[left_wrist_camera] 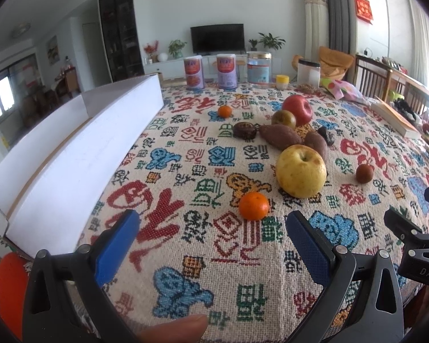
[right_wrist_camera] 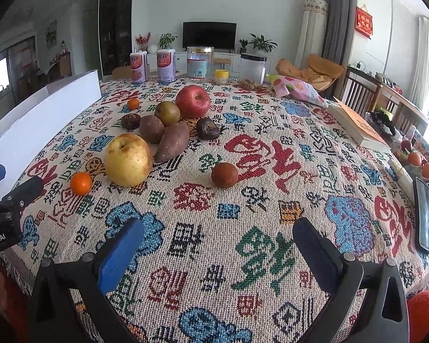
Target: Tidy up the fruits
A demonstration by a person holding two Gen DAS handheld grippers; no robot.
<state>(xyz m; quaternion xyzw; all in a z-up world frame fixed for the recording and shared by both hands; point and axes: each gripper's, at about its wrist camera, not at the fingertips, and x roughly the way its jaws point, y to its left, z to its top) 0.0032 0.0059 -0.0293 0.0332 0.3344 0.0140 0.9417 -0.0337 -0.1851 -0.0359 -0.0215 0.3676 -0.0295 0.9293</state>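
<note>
Fruits lie on a patterned tablecloth. In the left wrist view a small orange (left_wrist_camera: 254, 206) sits just ahead of my open, empty left gripper (left_wrist_camera: 211, 228), with a yellow apple (left_wrist_camera: 301, 171) behind it, two sweet potatoes (left_wrist_camera: 281, 136), a red apple (left_wrist_camera: 298, 109) and a far orange (left_wrist_camera: 224, 111). In the right wrist view my right gripper (right_wrist_camera: 218, 241) is open and empty above the cloth, short of a brown round fruit (right_wrist_camera: 224, 175). The yellow apple (right_wrist_camera: 128, 160), the small orange (right_wrist_camera: 81, 183) and the red apple (right_wrist_camera: 192, 101) lie to its front left.
A long white box (left_wrist_camera: 80, 148) runs along the table's left side. Cans and jars (right_wrist_camera: 200, 64) stand at the far edge, with a snack bag (right_wrist_camera: 297, 87). A book (right_wrist_camera: 357, 125) and a phone (right_wrist_camera: 425, 214) lie at the right.
</note>
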